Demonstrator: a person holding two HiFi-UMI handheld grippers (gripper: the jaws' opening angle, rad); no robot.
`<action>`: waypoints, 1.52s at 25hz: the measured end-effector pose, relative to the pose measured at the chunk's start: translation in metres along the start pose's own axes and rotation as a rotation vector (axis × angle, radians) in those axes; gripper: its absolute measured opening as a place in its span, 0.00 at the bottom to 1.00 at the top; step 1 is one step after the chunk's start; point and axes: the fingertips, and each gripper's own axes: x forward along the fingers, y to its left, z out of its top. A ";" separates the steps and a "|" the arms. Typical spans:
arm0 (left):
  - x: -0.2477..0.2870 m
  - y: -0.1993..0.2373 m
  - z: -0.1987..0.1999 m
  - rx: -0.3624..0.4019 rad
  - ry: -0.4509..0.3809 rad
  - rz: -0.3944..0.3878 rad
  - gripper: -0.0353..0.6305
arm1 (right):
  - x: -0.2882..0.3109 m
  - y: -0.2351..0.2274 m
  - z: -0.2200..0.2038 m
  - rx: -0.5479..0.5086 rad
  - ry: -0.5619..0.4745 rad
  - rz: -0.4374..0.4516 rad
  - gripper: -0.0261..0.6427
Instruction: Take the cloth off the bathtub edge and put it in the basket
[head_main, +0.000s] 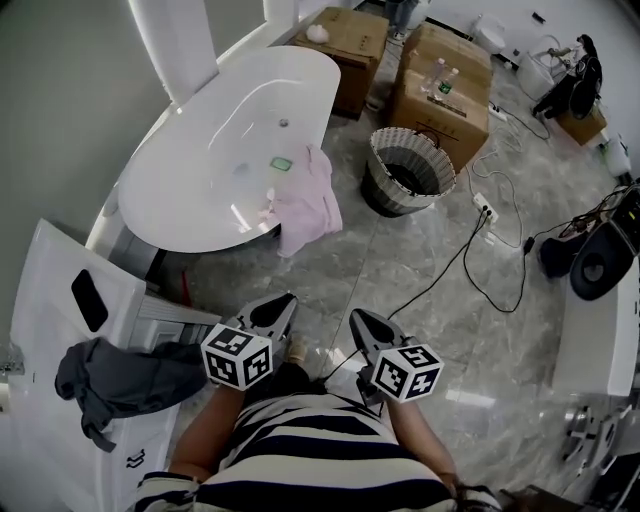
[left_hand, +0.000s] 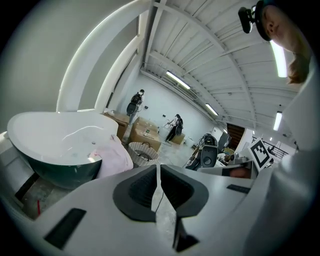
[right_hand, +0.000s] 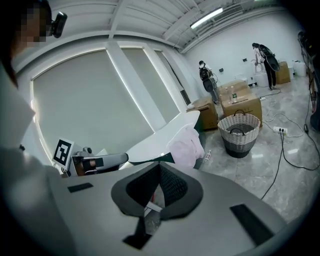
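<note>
Finding one: I am holding the left hand-held gripper (head_main: 286, 299) and the right hand-held gripper (head_main: 354, 316) side by side in front of my body, both pointing forward and somewhat down toward the floor. In each gripper view the jaws are pressing together with nothing between them. Neither one is carrying anything.

Finding two: the pink cloth (head_main: 306, 204) is hanging over the near edge of the white bathtub (head_main: 190, 215), part of it lying inside the rim and the rest drooping down the outer wall toward the floor. It is lying well apart from both grippers, with bare marble floor between us.

Finding three: the woven basket (head_main: 376, 166) is standing upright on the floor just to the right of the tub's end, near the cloth and in front of the cardboard boxes (head_main: 442, 92). Its mouth is facing up and looks unobstructed. A black cable (head_main: 470, 262) is trailing across the floor to the right of the basket.

Assessment: the task is sitting at its first step, the reach for the cloth; nothing is picked up yet. The next move is calling for one gripper to go forward to the tub edge, spread its jaws, and close on a thick fold of the cloth at the rim. The hanging part looks likely to drag, so I am judging that a high lift is needed before crossing to the basket.
</note>
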 end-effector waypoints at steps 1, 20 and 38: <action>0.001 0.008 0.003 -0.003 0.003 0.002 0.11 | 0.009 0.000 0.003 -0.002 0.007 -0.001 0.08; 0.024 0.087 0.028 0.028 0.056 0.035 0.11 | 0.093 -0.013 0.051 -0.053 0.002 -0.022 0.08; 0.127 0.106 0.064 0.021 0.058 0.153 0.11 | 0.166 -0.079 0.109 -0.131 0.152 0.164 0.08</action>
